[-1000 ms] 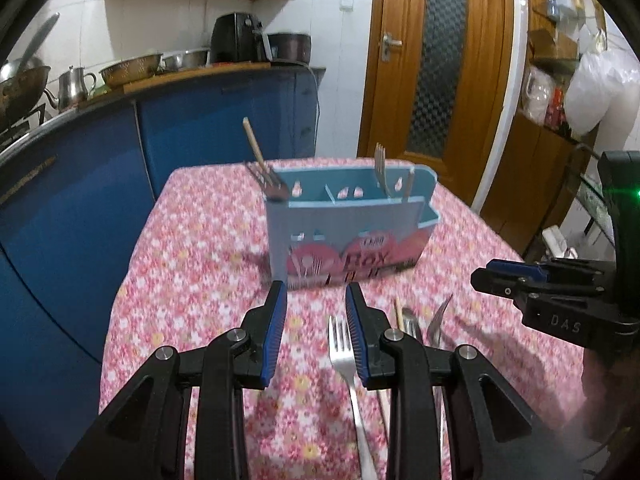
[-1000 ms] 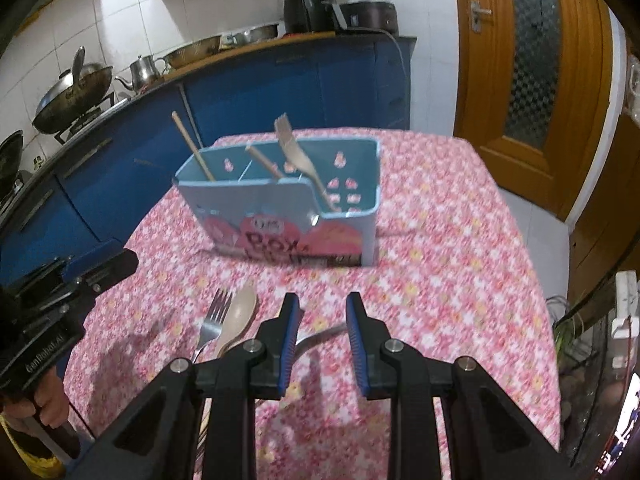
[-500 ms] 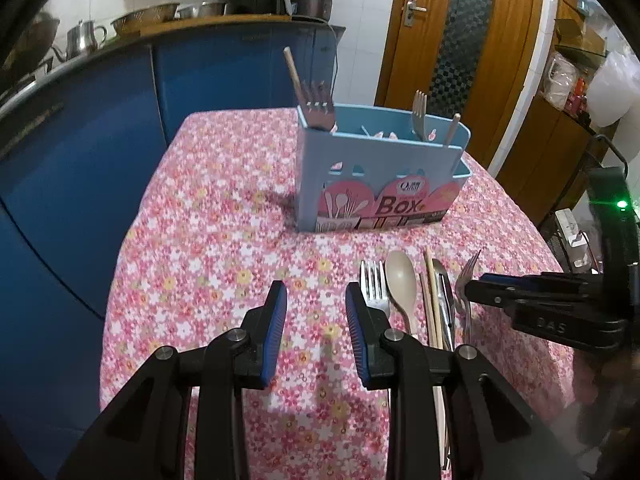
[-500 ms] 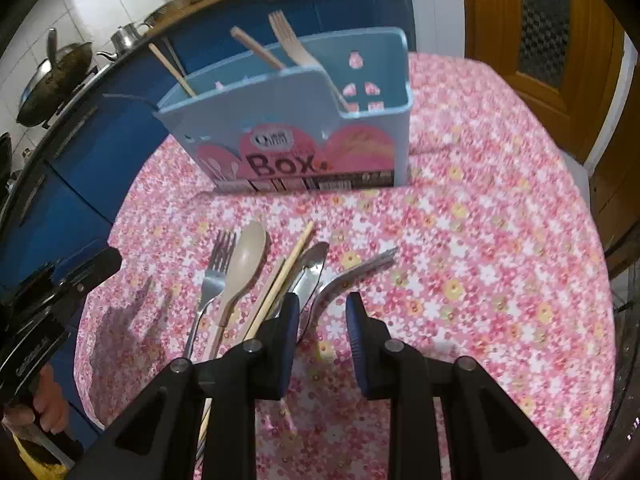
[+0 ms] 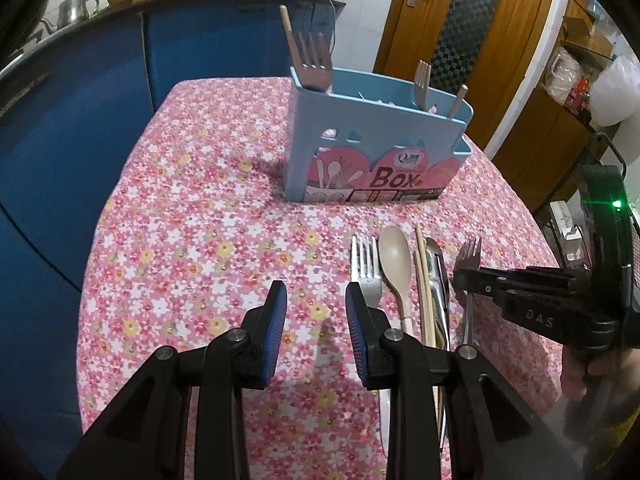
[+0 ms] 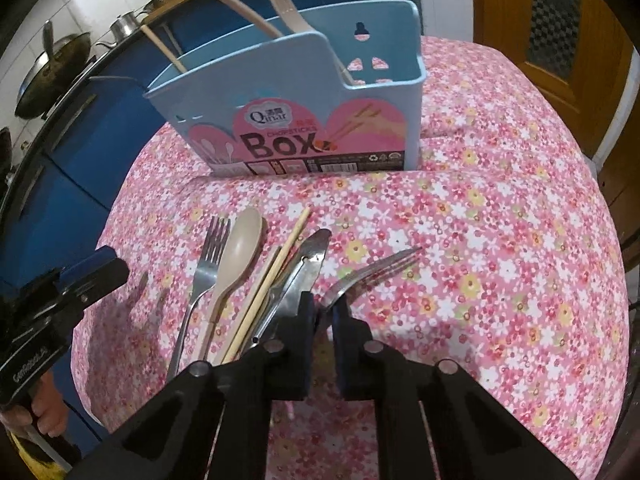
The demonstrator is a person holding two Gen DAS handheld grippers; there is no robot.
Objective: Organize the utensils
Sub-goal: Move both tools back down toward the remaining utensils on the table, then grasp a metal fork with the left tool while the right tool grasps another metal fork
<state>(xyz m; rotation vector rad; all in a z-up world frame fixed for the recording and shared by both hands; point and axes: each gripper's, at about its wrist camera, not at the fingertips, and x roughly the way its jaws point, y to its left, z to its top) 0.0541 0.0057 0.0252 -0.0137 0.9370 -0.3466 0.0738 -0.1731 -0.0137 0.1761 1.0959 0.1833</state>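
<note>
A light blue utensil box (image 5: 376, 148) (image 6: 304, 120) stands on the floral tablecloth and holds a fork, a wooden fork and sticks. In front of it lie a steel fork (image 6: 208, 256), a beige spoon (image 6: 240, 248), chopsticks (image 6: 276, 276) and a steel piece (image 6: 308, 256). My right gripper (image 6: 322, 312) (image 5: 460, 280) is shut on the handle of a second steel fork (image 6: 372, 272) at the right of the row. My left gripper (image 5: 316, 296) is open and empty above the cloth, left of the row.
Blue kitchen cabinets (image 5: 80, 92) with pots on the counter run along the left. A wooden door (image 5: 460, 20) stands behind the table. The table's right edge (image 6: 600, 280) drops off near the door; shelves (image 5: 576, 80) stand at the right.
Both grippers have come down and closer to the utensil row. The right gripper's jaws have narrowed from open to closed around the rightmost fork's handle.
</note>
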